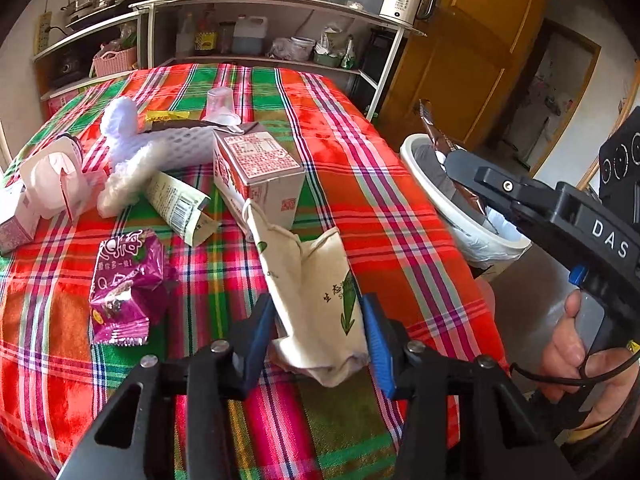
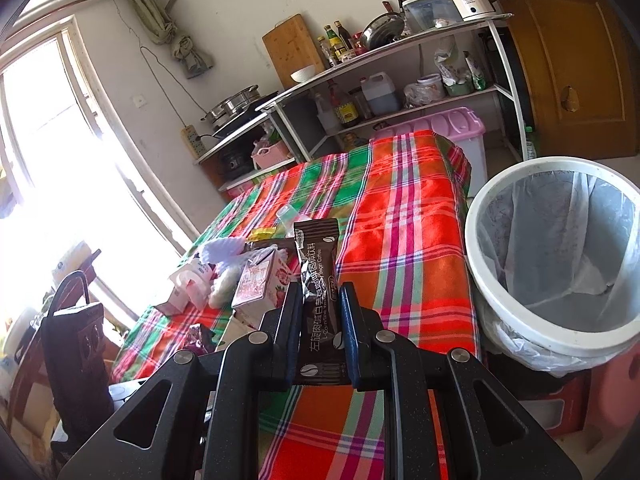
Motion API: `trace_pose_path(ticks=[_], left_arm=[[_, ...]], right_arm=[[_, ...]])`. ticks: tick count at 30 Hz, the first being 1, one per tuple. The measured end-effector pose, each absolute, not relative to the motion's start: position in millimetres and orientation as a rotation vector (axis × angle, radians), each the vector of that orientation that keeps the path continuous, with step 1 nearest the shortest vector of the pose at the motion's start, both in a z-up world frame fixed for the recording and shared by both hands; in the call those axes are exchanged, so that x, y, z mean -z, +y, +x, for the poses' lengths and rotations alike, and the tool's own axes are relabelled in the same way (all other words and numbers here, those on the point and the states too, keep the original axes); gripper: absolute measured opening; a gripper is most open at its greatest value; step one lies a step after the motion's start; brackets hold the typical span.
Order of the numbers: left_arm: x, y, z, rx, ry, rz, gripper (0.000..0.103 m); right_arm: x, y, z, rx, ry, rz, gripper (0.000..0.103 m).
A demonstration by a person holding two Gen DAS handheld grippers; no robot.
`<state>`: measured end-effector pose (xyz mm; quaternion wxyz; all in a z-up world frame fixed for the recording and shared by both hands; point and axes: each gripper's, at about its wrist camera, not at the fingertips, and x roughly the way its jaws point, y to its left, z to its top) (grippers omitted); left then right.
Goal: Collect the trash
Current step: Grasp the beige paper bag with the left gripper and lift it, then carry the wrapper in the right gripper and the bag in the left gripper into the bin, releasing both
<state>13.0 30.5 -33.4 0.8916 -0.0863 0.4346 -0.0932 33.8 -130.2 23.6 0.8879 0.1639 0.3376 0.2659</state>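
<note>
In the left wrist view, bare plaid tablecloth runs open along the right half up to the far edge, while a milk carton, white foam netting and purple snack wrapper crowd the left centre.

bin interior half hidden behind right gripper
</note>
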Motion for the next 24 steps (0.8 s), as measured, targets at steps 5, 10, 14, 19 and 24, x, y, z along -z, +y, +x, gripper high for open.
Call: trace_pose_path(ticks=[5, 10, 14, 19, 24], left_arm=[[27, 21, 12, 0.204, 0.888, -0.154, 0.043], [6, 4, 7, 0.262, 0.840, -0.122, 0.043], [-9, -15, 14, 0.324, 0.808, -0.113, 0.043], [-27, -44, 38, 0.402, 0.770, -0.114, 0.043], [-37, -80, 69, 0.490, 0.768, -0.113, 0.043]], right_arm=[[-24, -139, 34, -0.540, 0.696, 0.355, 0.020], [-29, -155, 31, -0.512, 0.673, 0.365, 0.020], [-35, -178, 30, -0.461, 0.650, 0.370, 0.020], [-46, -215, 33, -0.363, 0.626, 0.370, 0.020], [-51, -248, 39, -0.263, 0.613, 0.343, 0.020]])
